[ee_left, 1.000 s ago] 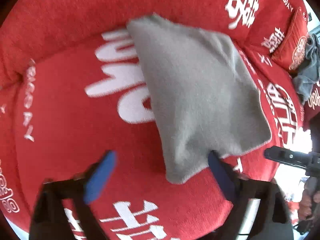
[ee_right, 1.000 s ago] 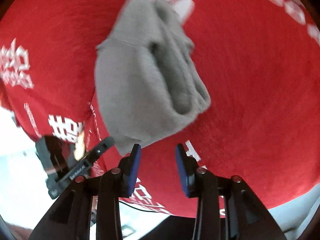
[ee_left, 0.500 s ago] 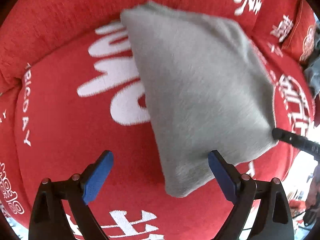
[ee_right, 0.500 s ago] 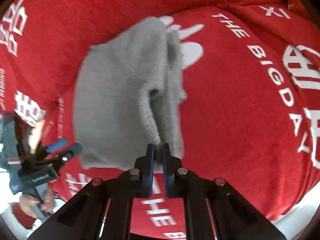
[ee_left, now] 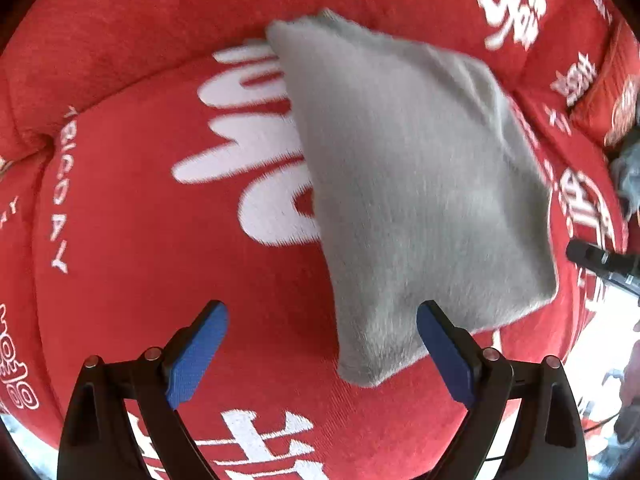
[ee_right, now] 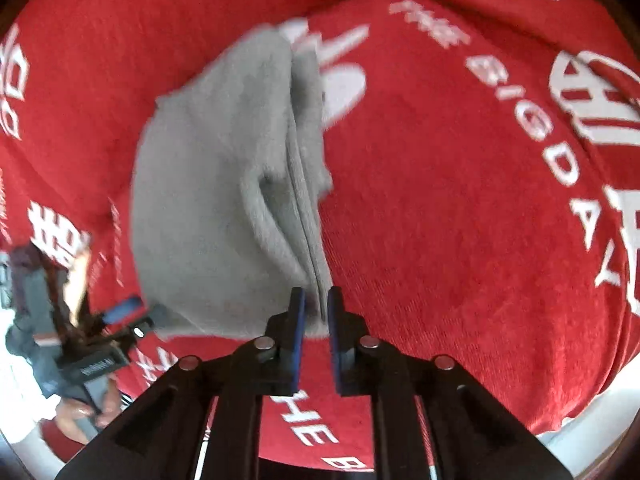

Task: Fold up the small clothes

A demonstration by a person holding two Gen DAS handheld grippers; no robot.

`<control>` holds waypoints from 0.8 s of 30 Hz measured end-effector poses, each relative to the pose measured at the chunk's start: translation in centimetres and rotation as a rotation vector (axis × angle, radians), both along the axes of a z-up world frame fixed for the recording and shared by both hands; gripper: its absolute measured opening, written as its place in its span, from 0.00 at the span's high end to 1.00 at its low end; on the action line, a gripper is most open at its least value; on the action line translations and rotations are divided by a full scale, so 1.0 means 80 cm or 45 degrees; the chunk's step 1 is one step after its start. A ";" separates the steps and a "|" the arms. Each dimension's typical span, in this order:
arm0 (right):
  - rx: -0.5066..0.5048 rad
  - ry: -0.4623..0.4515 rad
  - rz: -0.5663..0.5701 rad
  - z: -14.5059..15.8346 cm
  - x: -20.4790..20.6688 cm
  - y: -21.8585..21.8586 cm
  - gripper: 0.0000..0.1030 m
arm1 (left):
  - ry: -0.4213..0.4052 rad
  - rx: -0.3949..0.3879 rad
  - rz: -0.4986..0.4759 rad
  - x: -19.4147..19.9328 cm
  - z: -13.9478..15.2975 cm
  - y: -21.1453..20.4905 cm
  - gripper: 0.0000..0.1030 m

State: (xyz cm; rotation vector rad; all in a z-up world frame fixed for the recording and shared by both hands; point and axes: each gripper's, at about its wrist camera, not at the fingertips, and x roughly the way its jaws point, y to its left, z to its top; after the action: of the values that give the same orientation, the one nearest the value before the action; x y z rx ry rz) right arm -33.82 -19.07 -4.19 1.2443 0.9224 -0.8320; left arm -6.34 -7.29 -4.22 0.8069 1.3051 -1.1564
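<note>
1. Grey fleece garment [ee_right: 224, 200], folded, lies on the red sofa cover with white lettering [ee_right: 460, 200]; its near edge sits in the narrow gap of your right gripper [ee_right: 316, 308], whose jaws have just been opening and no longer pinch it.
2. Your left gripper [ee_left: 320, 332] stands spread wide – nothing grasped, the garment's near corner just inside its right blue pad [ee_left: 444, 352].
3. Farther right, a grey heap of cloth [ee_left: 628, 176] lies beside a red cushion [ee_left: 600, 92].
</note>
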 end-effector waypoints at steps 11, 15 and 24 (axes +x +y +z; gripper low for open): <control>0.113 -0.127 -0.014 -0.050 0.044 -0.129 0.91 | -0.035 -0.108 0.096 -0.005 0.023 -0.037 0.07; 0.052 -0.016 0.071 -0.042 0.050 -0.121 0.91 | -0.079 -0.065 0.068 -0.016 0.004 -0.046 0.07; 0.081 -0.011 0.030 -0.052 0.030 -0.109 0.88 | -0.060 0.030 0.043 -0.018 -0.015 -0.047 0.07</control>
State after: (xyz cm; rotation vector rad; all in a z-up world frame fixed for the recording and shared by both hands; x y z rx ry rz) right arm -31.44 -27.75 -8.35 1.2885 0.9614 -0.7834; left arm -7.76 -11.03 -5.42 0.8213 1.2906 -1.0910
